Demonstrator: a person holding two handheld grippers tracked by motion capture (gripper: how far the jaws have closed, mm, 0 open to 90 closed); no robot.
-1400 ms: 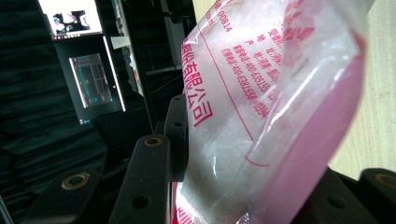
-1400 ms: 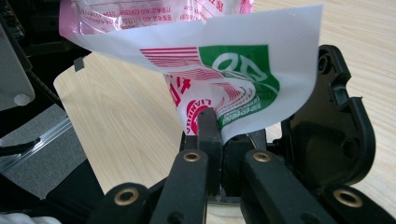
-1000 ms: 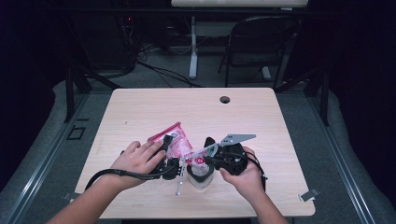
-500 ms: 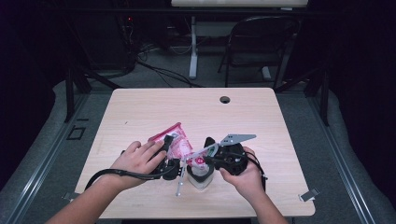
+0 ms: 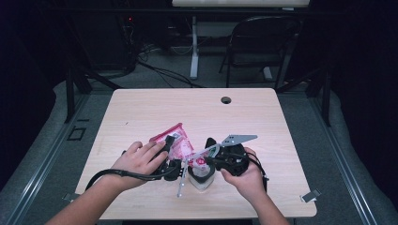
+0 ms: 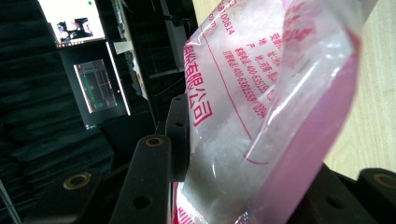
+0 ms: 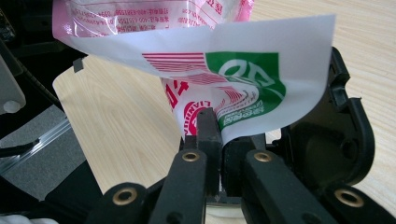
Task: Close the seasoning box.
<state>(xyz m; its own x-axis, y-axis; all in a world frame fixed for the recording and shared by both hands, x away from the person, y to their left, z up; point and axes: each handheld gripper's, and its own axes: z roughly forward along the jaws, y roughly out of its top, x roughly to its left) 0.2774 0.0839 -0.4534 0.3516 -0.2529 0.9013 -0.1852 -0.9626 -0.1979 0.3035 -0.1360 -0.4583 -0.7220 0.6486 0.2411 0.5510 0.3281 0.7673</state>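
A: Start at the right gripper (image 7: 212, 140). What do its jaws have?

B: In the right gripper view they stand pressed together on the corner of a white sachet (image 7: 243, 70) with green and red print. The sachet fans up and away from the jaws toward twelve o'clock, curling at its free edge.

A: And the left gripper (image 6: 233, 186)?

B: Partly closed around a pink-and-clear bag (image 6: 261, 107) of white granules. One black jaw lies flat against the bag's side at about nine o'clock in the left gripper view; the other is under the pink seam at about five.

A: Where does all that sit on the table (image 5: 141, 112)?

B: In the high view, near the front edge at six o'clock. The bag (image 5: 176, 140) lies toward ten o'clock of the right gripper (image 5: 206, 161), and a clear cup (image 5: 201, 176) sits just below both tools. A stick-like thing leans beside the cup at seven o'clock; what it is cannot be told.

A: How would the bag handle?

B: Judging by its look, light, soft and slack, with slippery film and loose contents that shift. The flat pink seam seems the surest hold. The sachet looks thin and easily torn, so a corner pinch suits it.
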